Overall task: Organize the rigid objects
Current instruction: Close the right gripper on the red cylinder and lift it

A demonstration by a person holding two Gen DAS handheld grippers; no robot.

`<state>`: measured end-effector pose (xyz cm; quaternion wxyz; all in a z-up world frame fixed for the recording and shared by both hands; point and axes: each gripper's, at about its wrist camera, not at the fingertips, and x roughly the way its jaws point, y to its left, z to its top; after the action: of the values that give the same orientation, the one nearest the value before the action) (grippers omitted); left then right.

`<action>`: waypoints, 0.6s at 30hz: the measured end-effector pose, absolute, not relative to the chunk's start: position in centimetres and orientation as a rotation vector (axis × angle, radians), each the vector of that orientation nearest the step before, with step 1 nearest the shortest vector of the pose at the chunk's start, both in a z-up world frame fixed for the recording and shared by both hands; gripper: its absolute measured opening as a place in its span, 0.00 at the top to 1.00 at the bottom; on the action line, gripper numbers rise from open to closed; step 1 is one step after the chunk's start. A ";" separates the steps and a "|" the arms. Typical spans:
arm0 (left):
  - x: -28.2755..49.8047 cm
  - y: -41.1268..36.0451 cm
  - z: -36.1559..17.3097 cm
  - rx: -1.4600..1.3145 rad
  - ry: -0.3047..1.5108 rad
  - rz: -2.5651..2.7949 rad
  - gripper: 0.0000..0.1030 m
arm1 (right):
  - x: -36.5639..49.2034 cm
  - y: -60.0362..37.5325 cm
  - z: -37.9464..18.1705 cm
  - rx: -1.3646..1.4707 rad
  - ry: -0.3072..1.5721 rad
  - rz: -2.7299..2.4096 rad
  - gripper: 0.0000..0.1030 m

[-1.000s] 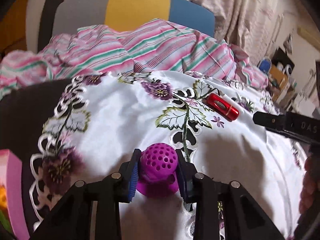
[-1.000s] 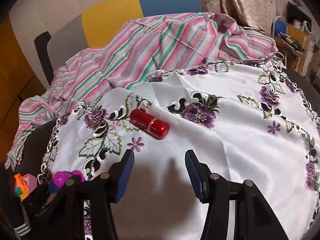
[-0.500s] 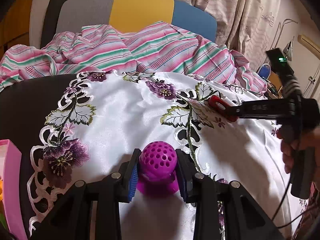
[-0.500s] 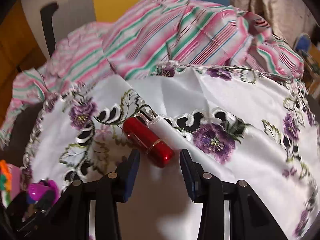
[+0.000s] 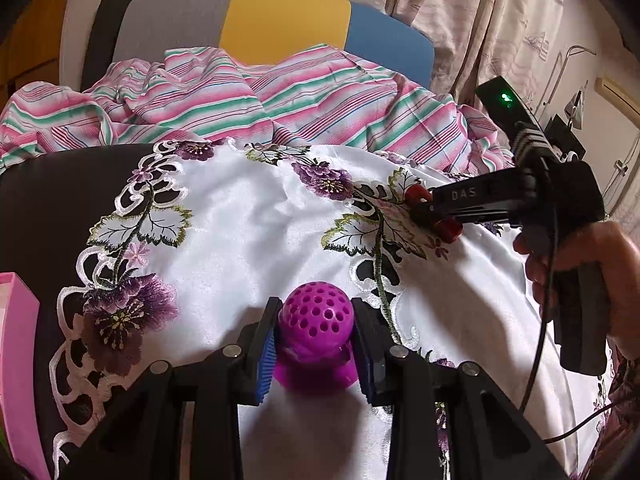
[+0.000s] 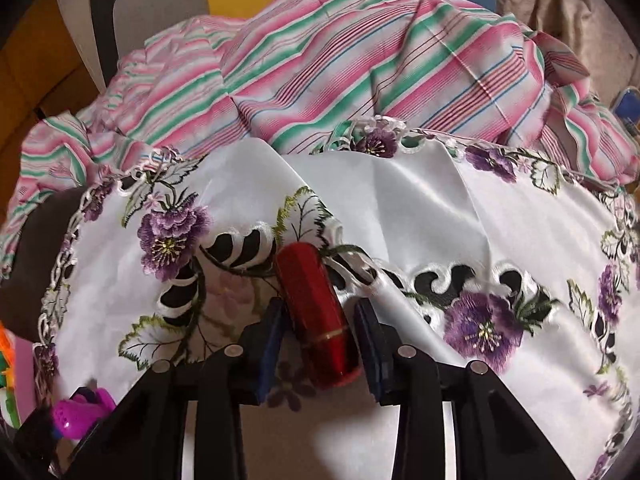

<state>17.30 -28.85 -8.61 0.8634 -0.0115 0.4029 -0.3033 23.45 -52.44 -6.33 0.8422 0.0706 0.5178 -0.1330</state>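
Right gripper (image 6: 318,336) is down over the glossy red cylindrical lipstick-style case (image 6: 316,320), which lies flat on the white satin tablecloth with purple embroidered flowers (image 6: 420,216). Jaws are spread and straddle it: left pad looks just touching, right pad shows a sliver of gap, so no clamp yet as I read it. The case sits skewed to the finger axis, its far end angled left. To do this well: rotate the wrist slightly to square the pads to the case's long sides, close near its middle by the gold band, and keep the tips off the cloth so the satin and the cutwork edge don't bunch into the grip. It's slick and round, so it'll likely roll or squirt out if pinched off-centre. Left gripper (image 5: 316,344) is clenched on the purple perforated plastic ball-head toy with flared base (image 5: 316,320), held low over the cloth near the front edge. Containers: a pink box (image 5: 16,360) sits at the far left edge of the table, and the right wrist view shows orange and green bits (image 6: 6,356) there, probably toy pieces inside it, too cropped to be sure.
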 end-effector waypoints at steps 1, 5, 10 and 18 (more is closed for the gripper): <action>17.3 -28.8 -8.6 -0.028 0.846 -0.635 0.68 | 23.6 -52.3 -6.3 0.147 1.092 -0.281 0.66; 17.6 -28.5 -8.7 -0.049 0.853 -0.633 0.68 | 23.4 -52.3 -6.3 0.147 1.088 -0.295 0.74; 17.8 -28.3 -8.9 -0.063 0.857 -0.628 0.68 | 21.3 -52.8 -6.1 0.201 1.097 -0.308 0.74; 17.7 -28.5 -8.9 -0.050 0.857 -0.621 0.68 | 15.5 -54.8 -5.3 0.367 1.098 -0.355 0.74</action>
<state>17.73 -28.50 -8.86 0.8629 -0.0240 0.4087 -0.2963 15.52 -54.76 -5.32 0.8223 0.1726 0.5159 -0.1669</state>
